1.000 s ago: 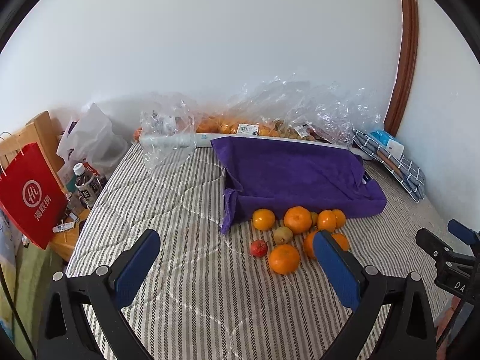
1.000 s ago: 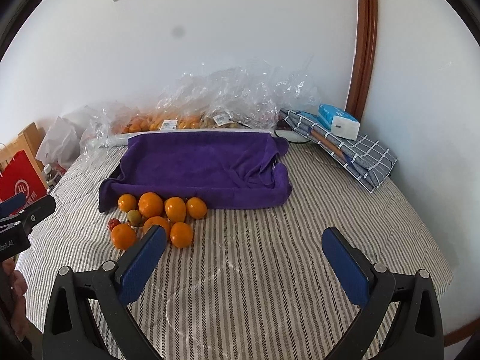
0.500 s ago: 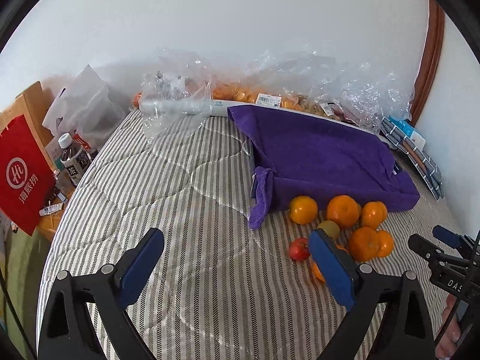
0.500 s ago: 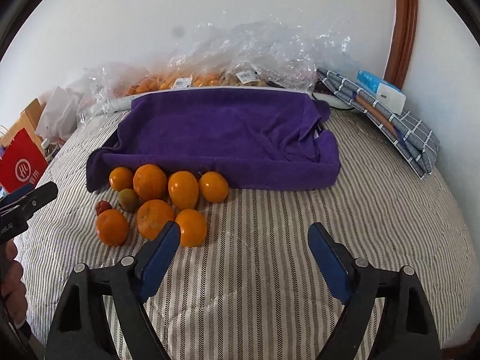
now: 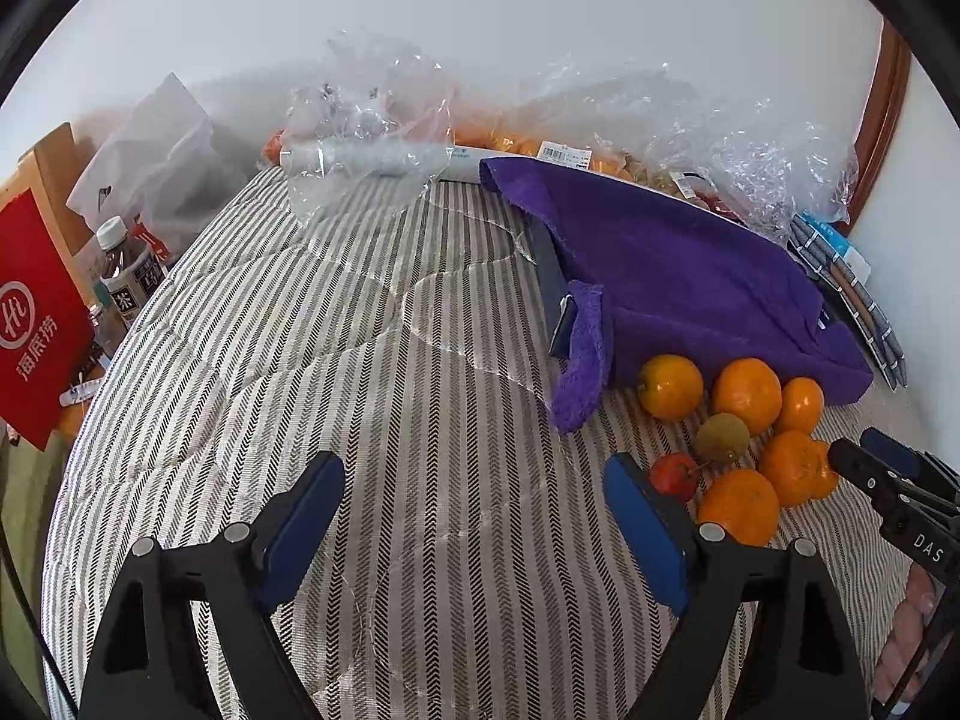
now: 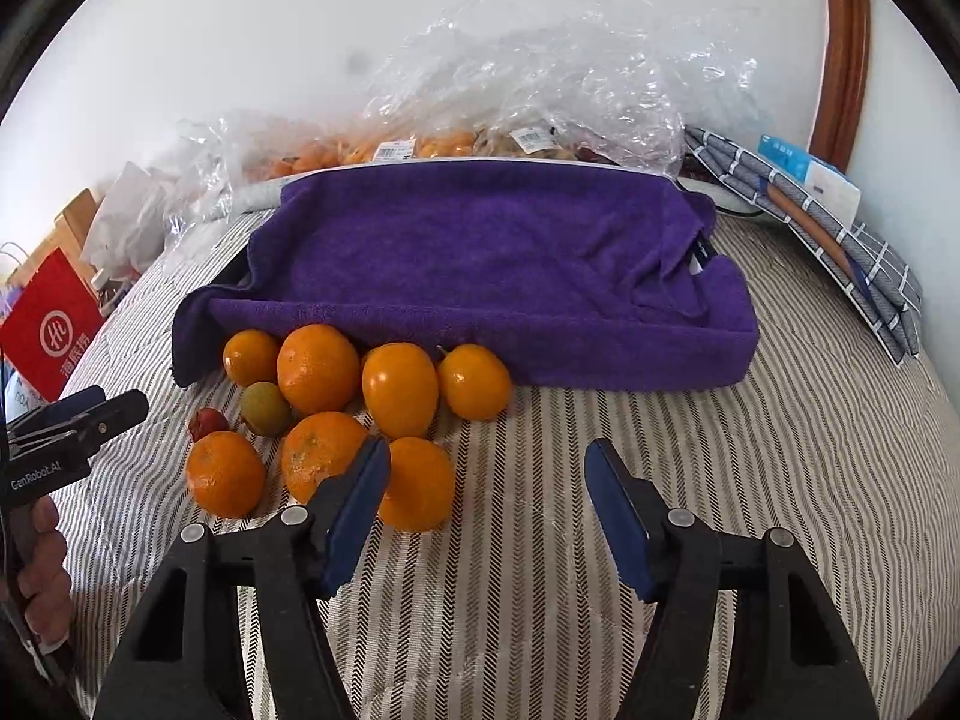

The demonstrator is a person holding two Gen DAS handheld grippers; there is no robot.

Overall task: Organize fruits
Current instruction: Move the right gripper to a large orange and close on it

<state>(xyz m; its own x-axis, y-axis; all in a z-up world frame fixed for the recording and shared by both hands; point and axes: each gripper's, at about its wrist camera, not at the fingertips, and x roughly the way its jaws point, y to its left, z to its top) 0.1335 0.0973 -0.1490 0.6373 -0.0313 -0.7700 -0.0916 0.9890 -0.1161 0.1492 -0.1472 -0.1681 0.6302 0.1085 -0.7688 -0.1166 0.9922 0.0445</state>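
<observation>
Several oranges (image 6: 399, 390) lie in a cluster on the striped bed, with a greenish kiwi-like fruit (image 6: 264, 408) and a small red fruit (image 6: 208, 422) among them. They sit just in front of a tray lined with a purple towel (image 6: 480, 264), which holds no fruit. The cluster shows in the left wrist view too, with an orange (image 5: 670, 387), the kiwi (image 5: 722, 437) and the red fruit (image 5: 675, 474). My left gripper (image 5: 474, 504) is open and empty, left of the cluster. My right gripper (image 6: 486, 504) is open and empty; its left finger overlaps the nearest oranges.
Clear plastic bags of fruit (image 6: 540, 96) lie along the wall behind the tray. A folded checked cloth with a blue box (image 6: 828, 204) is at the right. A red paper bag (image 5: 36, 324) and bottles (image 5: 129, 276) stand beside the bed's left edge.
Both grippers have moved forward and down toward the fruit cluster, which now looks larger. The left view has swung left, so the fruit sits further right. Both stay open.
</observation>
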